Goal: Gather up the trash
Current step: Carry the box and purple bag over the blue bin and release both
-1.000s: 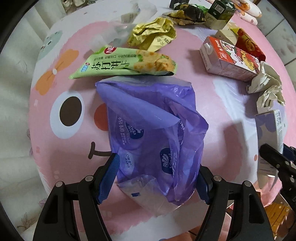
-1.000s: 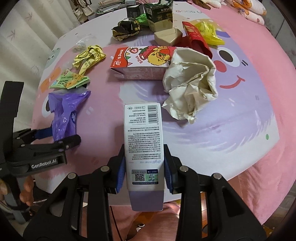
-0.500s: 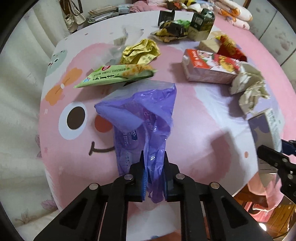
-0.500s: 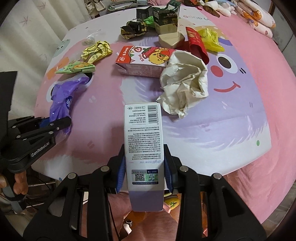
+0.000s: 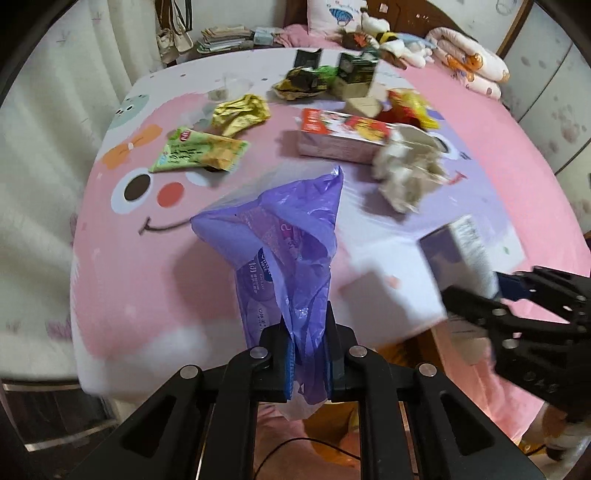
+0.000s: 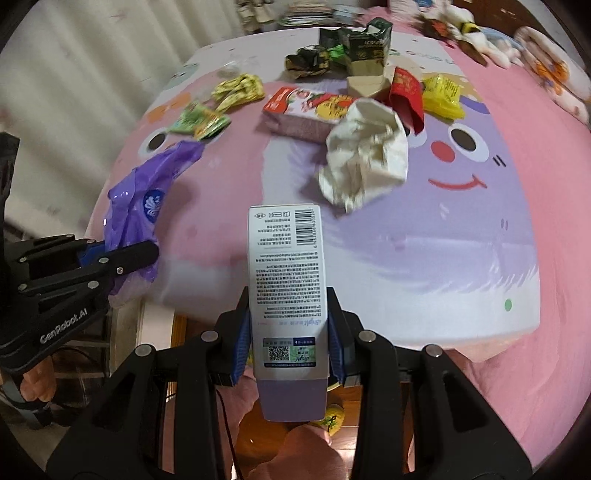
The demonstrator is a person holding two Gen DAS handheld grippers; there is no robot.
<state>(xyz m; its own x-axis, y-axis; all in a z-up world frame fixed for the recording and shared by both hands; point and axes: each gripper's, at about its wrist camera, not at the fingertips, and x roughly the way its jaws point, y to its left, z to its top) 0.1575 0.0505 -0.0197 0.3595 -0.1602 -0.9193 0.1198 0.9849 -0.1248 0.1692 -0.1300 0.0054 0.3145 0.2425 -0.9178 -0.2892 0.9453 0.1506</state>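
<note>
- Pink and lilac bedspread (image 6: 461, 258) with cartoon faces fills both views; pale curtains hang beyond it to the left, and folded bedding and soft toys (image 5: 380, 31) lie at the far end.
- Ahead of both pairs of fingers, trash is strewn over the cover, none of it touching either tool.
- Nearest the right fingers, ahead and slightly right, lies a crumpled paper wad (image 6: 365, 162); just behind it lies a strawberry carton (image 6: 306, 110) on its side.
- Behind that sit a red packet (image 6: 406, 96), a yellow packet (image 6: 441, 96), a tan box (image 6: 365, 83) and dark torn cartons (image 6: 367, 44).
- Ahead and left of the left fingers lies a green snack bag (image 5: 199, 153), with a crumpled yellow wrapper (image 5: 240, 112) beyond it.
- The left gripper (image 5: 309, 354) has its blue pads nearly together, pinching the bunched lower end of a purple bag (image 5: 288, 258); the bag rises from the pinch with its mouth flaring open, clear of the cover.
- The right gripper (image 6: 288, 336) clamps a tall lilac-and-white box (image 6: 286, 277) by its sides near the lower end, printed back panel facing the camera, top pointing forward over the bed edge.
- Seen from the left camera, that box is out to the right of the bag, apart from it and blurred.
</note>
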